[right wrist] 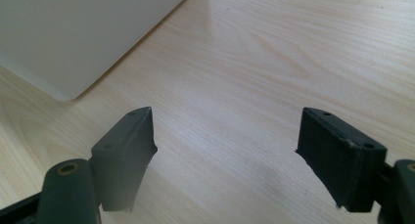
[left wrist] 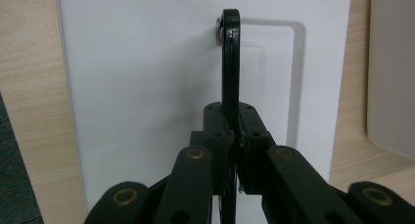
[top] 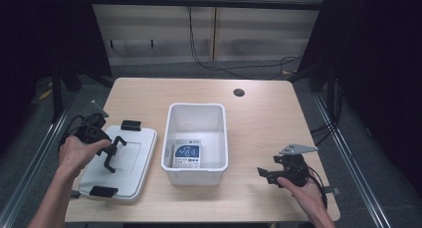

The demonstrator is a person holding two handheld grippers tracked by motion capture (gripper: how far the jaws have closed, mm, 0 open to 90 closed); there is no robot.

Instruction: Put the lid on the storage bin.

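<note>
Black handle [left wrist: 230,62] on the flat white plastic lid [top: 132,161]: my left gripper [top: 113,153] clamps it, open white bin [top: 169,138] just right; right gripper [right wrist: 235,155] released.

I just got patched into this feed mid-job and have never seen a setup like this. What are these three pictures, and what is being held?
No robot arm here: a person holds a hand-held two-jaw tool in each hand. The high view looks down on a wooden table from the person's side. The other two pictures come from cameras riding on each tool, looking along its black jaws.

On the table sits an open white bin with a blue-and-white packet inside. Left of it lies the bin's white lid, flat, with black clips at its ends.

The left gripper is over the lid. In the left gripper view its jaws are shut on the lid's thin black handle, which stands upright.

The right gripper rests near the table's right front, jaws open and holding nothing; the right gripper view shows bare wood between them.
</note>
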